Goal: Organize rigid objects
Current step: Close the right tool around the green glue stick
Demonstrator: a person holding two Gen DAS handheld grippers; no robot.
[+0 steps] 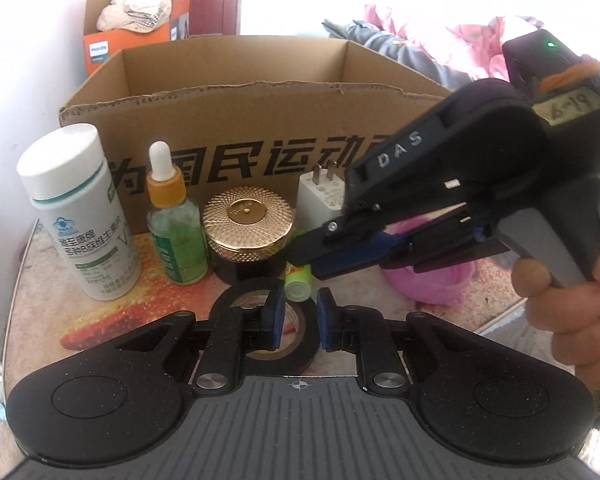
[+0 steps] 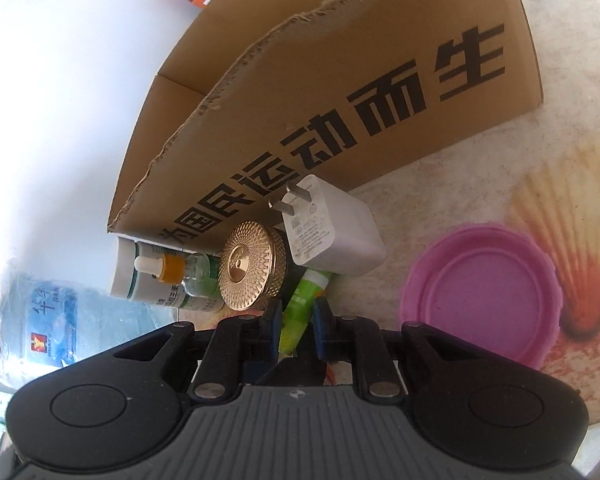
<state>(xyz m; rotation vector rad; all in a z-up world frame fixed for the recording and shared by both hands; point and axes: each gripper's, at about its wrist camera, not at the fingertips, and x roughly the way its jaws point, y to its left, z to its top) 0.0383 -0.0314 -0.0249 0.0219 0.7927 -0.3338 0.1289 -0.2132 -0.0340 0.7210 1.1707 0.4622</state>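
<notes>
A black tape roll (image 1: 228, 298) lies flat on the patterned table just ahead of me. My left gripper (image 1: 300, 312) is shut on its right wall, one finger inside the ring and one outside. A small green tube (image 1: 298, 286) lies beyond the roll. My right gripper (image 1: 304, 256) reaches in from the right, rolled on its side, with a hand (image 1: 572, 300) on its grip. In the right wrist view the green tube (image 2: 300, 308) fills the narrow gap of that gripper (image 2: 297, 316), and the pads sit against its sides.
An open cardboard box (image 1: 236, 120) stands behind a row of a white pill bottle (image 1: 76, 216), a green dropper bottle (image 1: 172, 236), a gold-lidded jar (image 1: 247, 224) and a white charger plug (image 1: 320, 196). A pink lid (image 2: 484, 296) lies to the right. A wall closes the left side.
</notes>
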